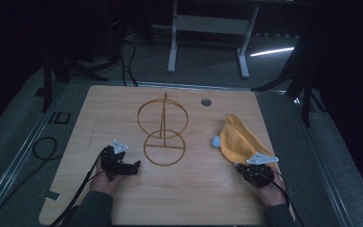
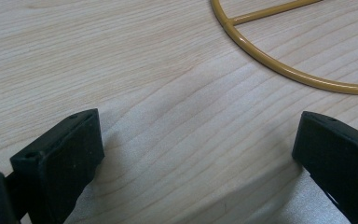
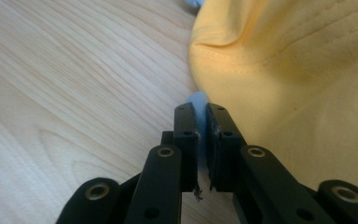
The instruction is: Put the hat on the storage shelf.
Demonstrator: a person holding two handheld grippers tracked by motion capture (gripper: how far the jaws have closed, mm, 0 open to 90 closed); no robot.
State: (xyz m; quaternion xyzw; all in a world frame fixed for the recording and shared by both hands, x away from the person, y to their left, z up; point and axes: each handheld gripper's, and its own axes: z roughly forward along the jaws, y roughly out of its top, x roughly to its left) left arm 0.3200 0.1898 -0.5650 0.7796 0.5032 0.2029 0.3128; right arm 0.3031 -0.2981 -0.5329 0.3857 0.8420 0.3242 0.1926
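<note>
A yellow cap [image 1: 238, 137] with a light blue brim [image 1: 216, 141] lies at the right of the wooden table [image 1: 118, 109]. My right gripper [image 1: 240, 166] is at the cap's near edge. In the right gripper view it [image 3: 201, 114] is shut on a light blue strip [image 3: 196, 99] at the edge of the cap [image 3: 298, 70]. A gold wire stand [image 1: 164, 113] with two rings and an upright post stands mid-table. My left gripper [image 1: 134, 165] rests to the left of its lower ring, open [image 2: 198, 140] over bare wood, with the ring's wire [image 2: 279, 67] just ahead.
A round grommet hole [image 1: 206, 101] sits near the table's far edge. Black cables [image 1: 45, 149] lie on the floor to the left. The legs of a white desk frame [image 1: 172, 47] stand beyond the table, with dark tripod legs at both sides.
</note>
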